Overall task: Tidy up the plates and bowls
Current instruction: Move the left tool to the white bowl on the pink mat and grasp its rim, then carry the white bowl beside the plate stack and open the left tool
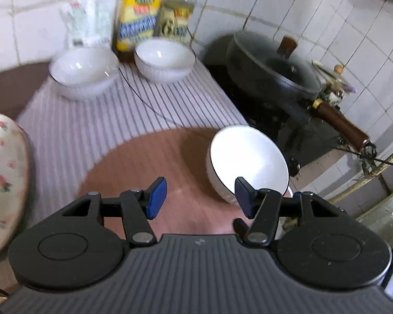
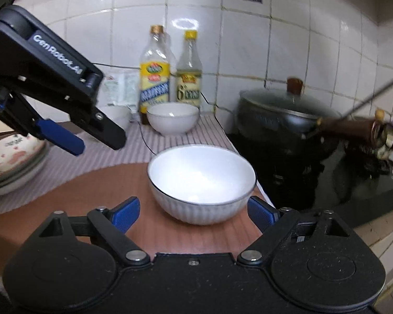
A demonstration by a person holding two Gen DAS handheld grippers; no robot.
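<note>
A white ribbed bowl with a dark rim stands on a brown round mat; it also shows in the left wrist view. My right gripper is open and empty, its blue pads just short of the bowl on either side. My left gripper is open and empty above the mat, left of the bowl; it also shows in the right wrist view. Two more white bowls stand at the back on the striped cloth. Floral plates are stacked at the left.
Two bottles and a packet stand against the tiled wall. A black lidded pan with a brown handle sits on the dark hob to the right. A thin black cable crosses the cloth.
</note>
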